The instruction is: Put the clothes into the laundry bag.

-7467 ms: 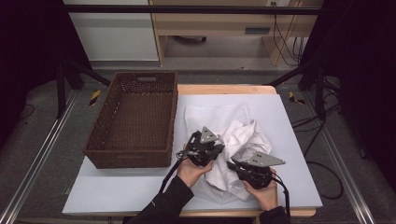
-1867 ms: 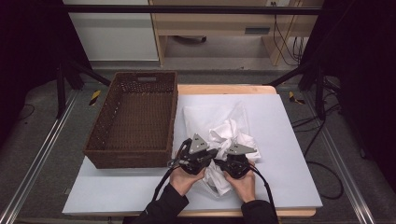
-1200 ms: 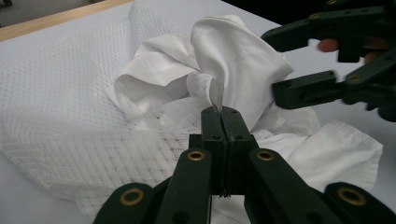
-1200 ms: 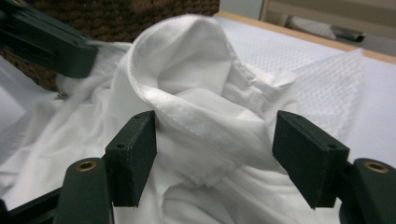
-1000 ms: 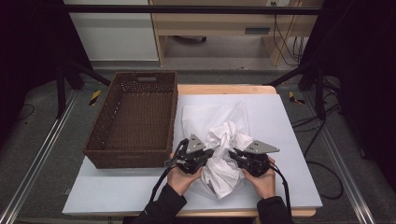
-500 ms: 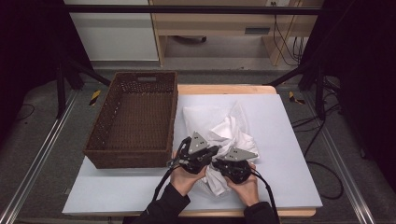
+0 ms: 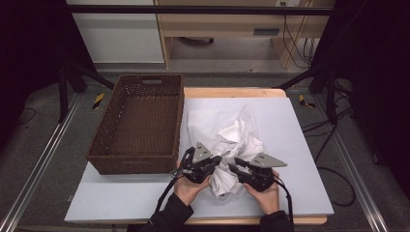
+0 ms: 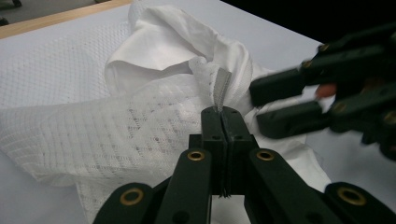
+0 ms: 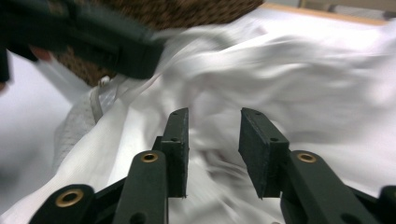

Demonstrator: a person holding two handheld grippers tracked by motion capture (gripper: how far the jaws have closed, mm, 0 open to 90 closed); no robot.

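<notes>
A crumpled white mesh garment [image 7: 232, 145] lies on the white table cover [image 7: 300, 145], right of the basket. My left gripper [image 7: 216, 160] is at the garment's near left edge, and in the left gripper view it [image 8: 223, 114] is shut on a grey strip of the garment [image 8: 140, 121]. My right gripper [image 7: 233, 167] faces it from the right. The right gripper view shows this gripper [image 9: 214, 122] open over the white cloth [image 9: 299, 74], nothing pinched between its jaws. The two grippers sit close together, tips nearly touching.
A dark brown wicker basket [image 7: 140, 123] stands on the table's left half, next to the garment. The wooden table edge [image 7: 232, 92] runs along the far side. Cables trail from both grippers toward the person's forearms.
Half a second ago the two grippers were pressed together at the garment's near edge. Now the right gripper has drawn slightly right and stands open, while the left stays shut on the cloth.
</notes>
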